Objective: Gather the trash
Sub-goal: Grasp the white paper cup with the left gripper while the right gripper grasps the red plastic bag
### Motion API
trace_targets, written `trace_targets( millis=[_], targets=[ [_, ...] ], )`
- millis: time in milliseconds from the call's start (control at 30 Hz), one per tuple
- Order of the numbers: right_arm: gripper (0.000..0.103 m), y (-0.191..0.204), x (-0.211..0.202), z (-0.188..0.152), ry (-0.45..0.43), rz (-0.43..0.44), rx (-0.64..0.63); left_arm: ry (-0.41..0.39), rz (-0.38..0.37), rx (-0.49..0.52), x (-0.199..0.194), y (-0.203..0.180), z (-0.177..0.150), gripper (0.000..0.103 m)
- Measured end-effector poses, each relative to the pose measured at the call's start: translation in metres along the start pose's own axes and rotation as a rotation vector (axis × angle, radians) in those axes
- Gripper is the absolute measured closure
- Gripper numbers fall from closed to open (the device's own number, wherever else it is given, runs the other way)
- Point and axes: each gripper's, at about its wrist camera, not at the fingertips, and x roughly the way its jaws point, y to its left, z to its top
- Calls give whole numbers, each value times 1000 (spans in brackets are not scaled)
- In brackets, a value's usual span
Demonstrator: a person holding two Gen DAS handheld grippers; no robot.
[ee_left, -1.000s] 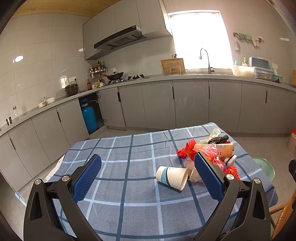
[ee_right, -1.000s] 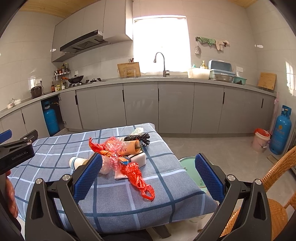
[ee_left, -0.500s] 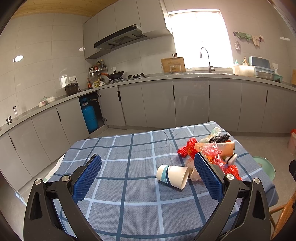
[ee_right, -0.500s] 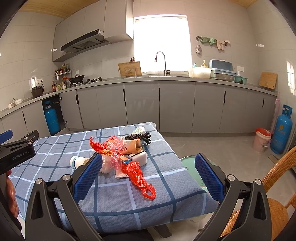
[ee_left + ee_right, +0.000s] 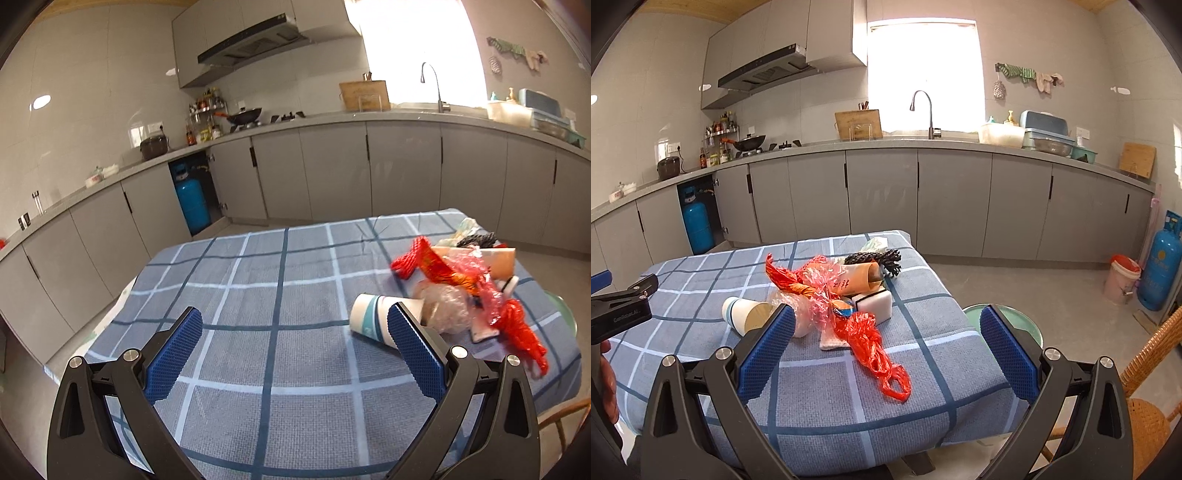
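Note:
A heap of trash lies on the table's blue checked cloth (image 5: pixel 258 332) (image 5: pixel 831 398): a tipped paper cup (image 5: pixel 369 319) (image 5: pixel 742 314), a red plastic bag (image 5: pixel 871 339) (image 5: pixel 517 328), a crumpled clear bag (image 5: pixel 445 308), a red wrapper (image 5: pixel 436 264) (image 5: pixel 783 277), a white sponge (image 5: pixel 875 302), a beige tube (image 5: pixel 855 282) and a black scrap (image 5: pixel 882 258). My left gripper (image 5: pixel 293 356) hangs open over the cloth, the cup just beyond its right finger. My right gripper (image 5: pixel 886 349) is open too, above the red bag at the table's near right.
A green bin (image 5: pixel 1015 321) (image 5: pixel 563 314) stands on the floor past the table's right edge. A wicker chair (image 5: pixel 1148 384) is at the near right. Grey kitchen cabinets (image 5: pixel 923 199), two blue gas cylinders (image 5: pixel 696 221) (image 5: pixel 1158 269) and a pink bucket (image 5: pixel 1121 284) line the room.
The left gripper has swung left and dipped, so the trash heap now sits farther right in its view. The right gripper has edged slightly forward. Both stay open.

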Motion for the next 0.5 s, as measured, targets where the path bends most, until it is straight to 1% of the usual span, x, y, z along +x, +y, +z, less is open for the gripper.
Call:
trace_targets(
  millis=[100,167,267,367,400,500],
  targets=[
    [5,3,15,-4,27,-2,-10,24,-6,6,12,-3,-4,4],
    [5,6,26,-8,46,-9,-22,36,-21,22,20,-12,-7,4],
    [5,7,43,-15,71,-19,-47,54,-38,85,33,-35,-12,4],
    [5,3,61,-22,104,-22,-43,78,-54,145,51,-63,-18,5],
    [5,2,65,-24,111,-25,-43,86,-58,165,58,-71,-20,7],
    [5,-3,79,-31,136,-35,-39,107,-76,204,75,-93,-25,22]
  ],
)
